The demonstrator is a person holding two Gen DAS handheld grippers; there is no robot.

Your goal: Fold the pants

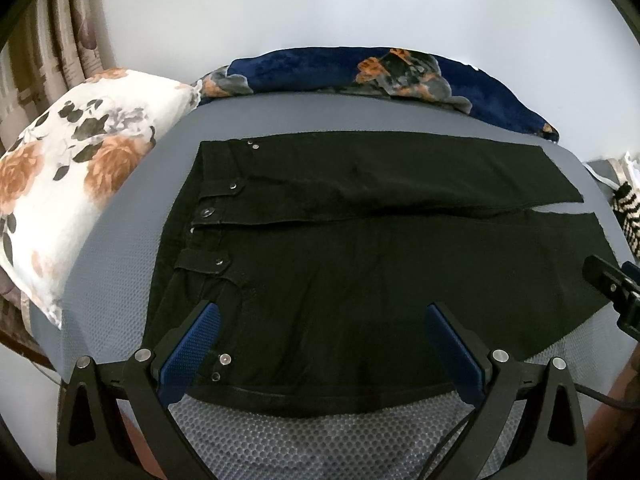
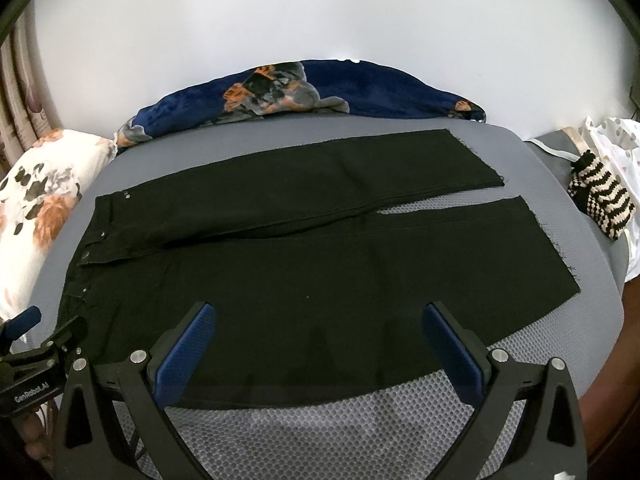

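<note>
Grey mesh-textured bed surface (image 1: pixel 120 248), plain white wall behind.

Black pants (image 1: pixel 360 248) spread flat across the middle, front side up, waistband toward 9 o'clock, both leg ends toward 3 o'clock, legs side by side with a narrow slit of grey between them near the hems.

Floral pillow (image 1: pixel 76 168), white with orange blooms, at 9 to 10 o'clock, just beside the waistband. Navy floral blanket (image 1: pixel 360 72) bunched along the far edge at 12 o'clock, apart from the pants. Striped black-and-cream knit item (image 2: pixel 600 200) at 3 o'clock, past the hems, well apart from them. Curtain (image 1: pixel 60 40) at 10 o'clock.

Left gripper (image 1: pixel 320 344): fingers spread wide, nothing between them, hovering at 6 o'clock over the near leg by the hip rivets. Right gripper (image 2: pixel 320 344): likewise spread wide and empty, over the near leg further toward the hems. Nothing lies on the pants.

Left wrist view alone shows the waistband button (image 1: pixel 207 212) and belt-loop snaps clearly. Right wrist view alone shows both frayed hems in full, the knit item whole, and white spotted fabric (image 2: pixel 616 140) behind it. Each view catches the other gripper at its edge.
</note>
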